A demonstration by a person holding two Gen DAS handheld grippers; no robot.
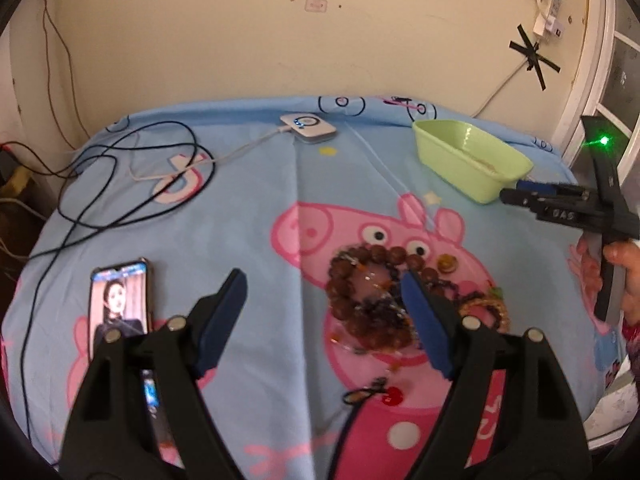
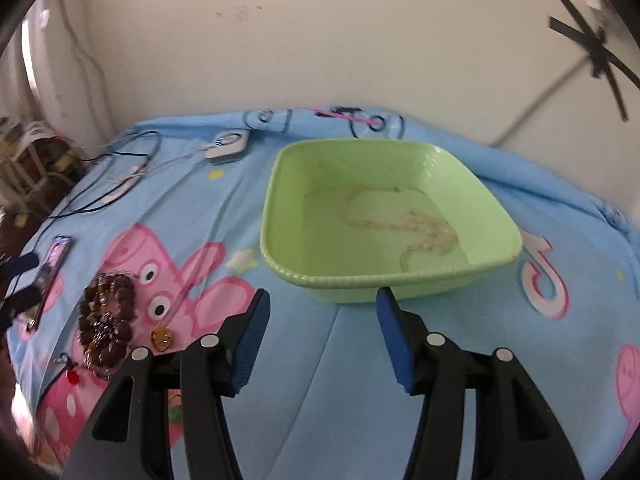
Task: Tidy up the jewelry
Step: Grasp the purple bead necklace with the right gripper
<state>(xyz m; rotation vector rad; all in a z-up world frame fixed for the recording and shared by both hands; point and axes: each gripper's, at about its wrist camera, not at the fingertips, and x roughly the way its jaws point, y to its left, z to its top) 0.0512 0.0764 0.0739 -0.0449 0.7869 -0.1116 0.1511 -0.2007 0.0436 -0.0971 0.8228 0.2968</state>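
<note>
A pile of brown bead bracelets (image 1: 366, 300) lies on the blue cartoon cloth (image 1: 260, 208), with a small amber piece (image 1: 447, 263) and a gold bracelet (image 1: 486, 308) beside it. My left gripper (image 1: 324, 300) is open and empty, its right finger over the pile's right edge. A green tray (image 2: 390, 216) holds a pale chain (image 2: 416, 226). My right gripper (image 2: 322, 312) is open and empty just in front of the tray; it also shows in the left wrist view (image 1: 508, 196). The bead pile (image 2: 106, 312) lies to its left.
A phone (image 1: 120, 300) lies on the cloth at the left. Black cables (image 1: 120, 168) and a white charger puck (image 1: 308, 125) lie at the back. A small dark ring with a red bead (image 1: 370, 394) lies near me. The wall stands behind the table.
</note>
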